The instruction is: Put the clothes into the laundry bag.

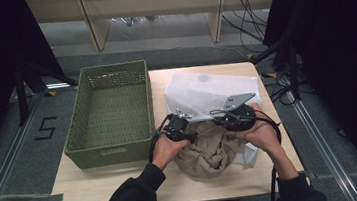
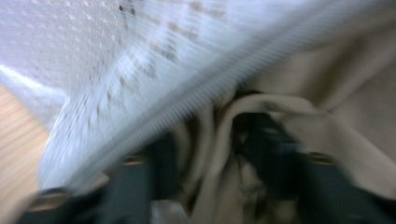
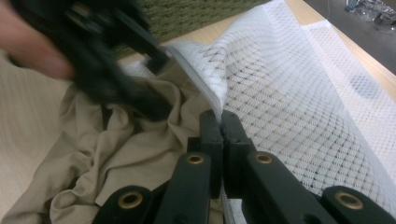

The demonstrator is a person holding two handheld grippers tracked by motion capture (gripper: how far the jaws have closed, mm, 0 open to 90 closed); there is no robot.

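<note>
A white mesh laundry bag (image 1: 201, 92) lies flat on the far right part of the wooden tabletop (image 1: 100, 186), just beside an olive-green woven basket (image 1: 110, 112) that stands open on the left. The bag's net is diamond-patterned with a ribbed white hem along its opening, which faces the near side. A beige garment (image 1: 206, 148) sits crumpled in a rounded heap at that opening, its far part tucked under the mesh and its near part bulging out onto the tabletop. In the right gripper view the hem (image 3: 205, 84) is pinched between closed jaws and lifted off the garment's folds (image 3: 126, 144).
</note>
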